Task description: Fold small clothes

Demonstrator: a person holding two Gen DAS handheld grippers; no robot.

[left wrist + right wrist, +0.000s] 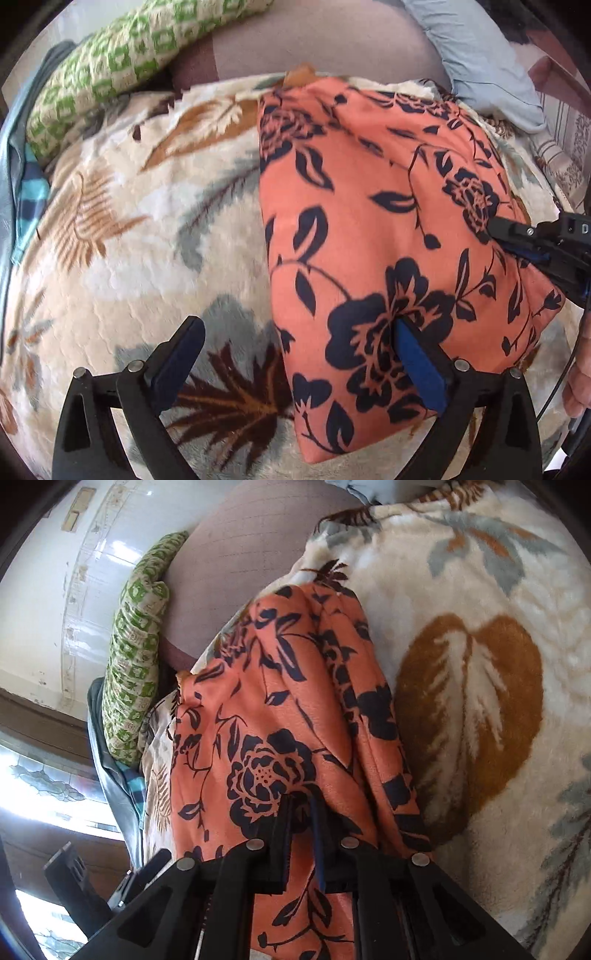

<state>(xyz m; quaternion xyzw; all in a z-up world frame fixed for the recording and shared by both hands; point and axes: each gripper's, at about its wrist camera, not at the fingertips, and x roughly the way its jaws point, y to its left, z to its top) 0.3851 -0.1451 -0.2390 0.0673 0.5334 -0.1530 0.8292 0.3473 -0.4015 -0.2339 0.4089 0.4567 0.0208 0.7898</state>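
Folded orange floral garment (369, 206): left jaws apart, right jaws seemingly clamping it.

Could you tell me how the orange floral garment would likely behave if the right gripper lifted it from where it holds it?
The orange floral garment looks thin and creased, so it would probably hang limp and unfold. Its slight sheen suggests it could slip, though the right gripper is pinched shut on it. It seems light; the plush blanket may drag on it a little.

Black hand-held gripper (295, 332) — blue pads (421, 365)
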